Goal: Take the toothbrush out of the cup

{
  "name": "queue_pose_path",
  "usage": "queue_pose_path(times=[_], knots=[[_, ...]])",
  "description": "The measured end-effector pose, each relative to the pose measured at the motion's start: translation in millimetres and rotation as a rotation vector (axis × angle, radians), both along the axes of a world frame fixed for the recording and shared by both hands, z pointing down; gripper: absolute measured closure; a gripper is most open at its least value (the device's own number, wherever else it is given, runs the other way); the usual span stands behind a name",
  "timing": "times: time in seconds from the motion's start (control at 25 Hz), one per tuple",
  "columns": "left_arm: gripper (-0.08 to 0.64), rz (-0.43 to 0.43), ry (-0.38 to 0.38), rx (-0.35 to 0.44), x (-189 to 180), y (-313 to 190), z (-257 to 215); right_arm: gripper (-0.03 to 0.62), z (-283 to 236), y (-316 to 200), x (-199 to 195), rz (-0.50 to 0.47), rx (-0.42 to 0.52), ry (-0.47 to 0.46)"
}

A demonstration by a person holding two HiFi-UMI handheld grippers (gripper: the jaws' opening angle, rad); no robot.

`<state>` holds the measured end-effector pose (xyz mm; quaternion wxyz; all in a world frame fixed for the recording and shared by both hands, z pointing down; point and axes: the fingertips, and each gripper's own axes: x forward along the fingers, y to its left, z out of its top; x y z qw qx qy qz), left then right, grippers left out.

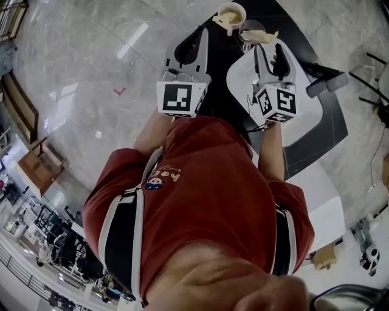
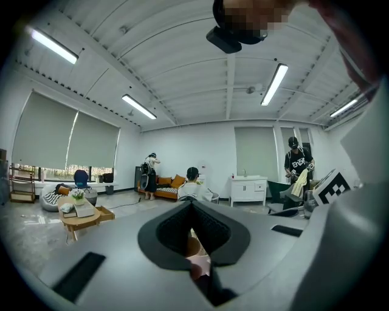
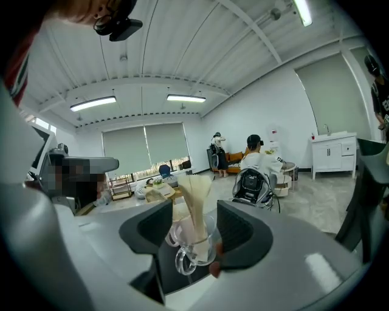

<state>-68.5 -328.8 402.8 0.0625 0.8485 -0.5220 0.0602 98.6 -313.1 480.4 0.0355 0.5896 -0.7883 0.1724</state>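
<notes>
1. Standing upright in the glass cup (image 3: 194, 250), the toothbrush (image 3: 196, 197) shows as a pale flat strip, prob. wrapped. Its top pokes well above the rim.
2. That cup sits on the dark table (image 1: 223, 54), handle toward the camera in the right gripper view. A cream mug (image 1: 231, 13) is just beside it in the head view.
3. On the right gripper (image 3: 196, 229) the jaws are spread wide w/ nothing in them. Cup & brush are framed in the gap, and the pads look clear of both.
4. On the left gripper (image 2: 193, 209) the jaws are fully together & empty. It's held off to the left of the cup, touching nothing.
5. Step in hand, my read: approach w/ the right claw, brush not yet gripped.
6. To do it well I'd aim above the rim, so the pads meet the strip only, not glass.
7. I'd want the flat faces of the brush toward the pads, else it'll prob. twist or slip.
8. I'd close gently, as it looks thin, light & maybe slick.
9. Then pull straight up. Dragging sideways could tip the cup, since nothing steadies it.
10. The left claw could brace the cup, but it'd have to open first.
</notes>
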Motion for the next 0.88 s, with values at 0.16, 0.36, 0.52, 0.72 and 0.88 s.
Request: queue_pose_path(times=[0.16,0.36,0.52,0.72,0.88], knots=[[0.555,0.006,-0.003,-0.02,-1,-9,11,0.354,15,-14,-2,0.001,-0.021,0.005],[0.555,0.019,-0.001,-0.055,1,-17,22,0.354,29,-24,-7,-0.007,-0.045,0.017],[0.555,0.029,-0.009,-0.062,2,-21,31,0.358,36,-28,-9,-0.005,-0.044,0.021],[0.555,0.034,-0.008,-0.06,0,-24,33,0.461,34,-31,-10,0.021,-0.024,0.032],[0.555,0.042,-0.016,-0.065,1,-25,34,0.52,32,-32,-10,0.028,-0.013,0.051]])
